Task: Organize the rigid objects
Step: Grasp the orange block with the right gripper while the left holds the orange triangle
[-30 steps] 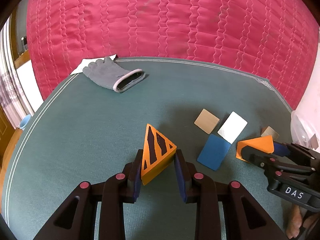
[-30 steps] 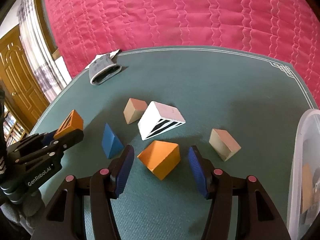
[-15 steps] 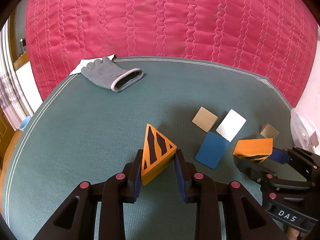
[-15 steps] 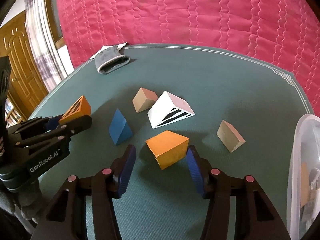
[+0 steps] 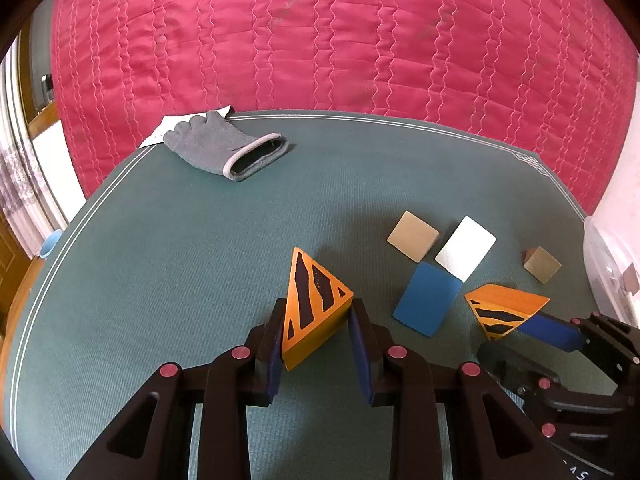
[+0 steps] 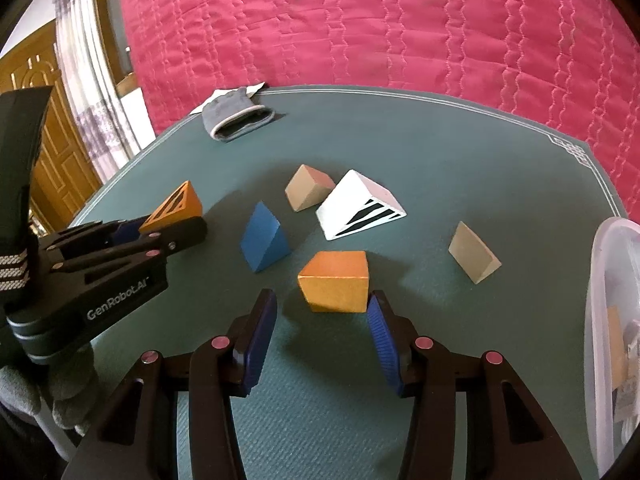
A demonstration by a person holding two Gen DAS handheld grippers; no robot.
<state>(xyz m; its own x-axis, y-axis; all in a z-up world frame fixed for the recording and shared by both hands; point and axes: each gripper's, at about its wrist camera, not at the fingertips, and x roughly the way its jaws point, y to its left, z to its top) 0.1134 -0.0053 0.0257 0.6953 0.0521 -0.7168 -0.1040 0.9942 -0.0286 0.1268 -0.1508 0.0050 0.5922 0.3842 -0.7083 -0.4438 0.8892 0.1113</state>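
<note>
My left gripper (image 5: 316, 320) is shut on an orange wedge with black stripes (image 5: 314, 304), held over the green table mat; it also shows in the right wrist view (image 6: 172, 210). My right gripper (image 6: 322, 320) is open around a second orange wedge (image 6: 336, 286), its right pad touching the block, the left pad apart. That wedge shows its striped end in the left wrist view (image 5: 504, 312). A blue wedge (image 6: 264, 238), a white striped wedge (image 6: 360, 210) and two tan wedges (image 6: 308, 186) (image 6: 474, 254) lie on the mat.
A grey glove (image 5: 228, 148) lies at the mat's far left on a white paper. A clear plastic bin (image 6: 612, 320) stands at the right edge. A red quilted bedspread (image 5: 340, 40) rises behind the table. A wooden door (image 6: 48, 128) is at left.
My right gripper has moved forward around the orange wedge, and the wedge has turned. My left gripper keeps its hold and has barely moved.
</note>
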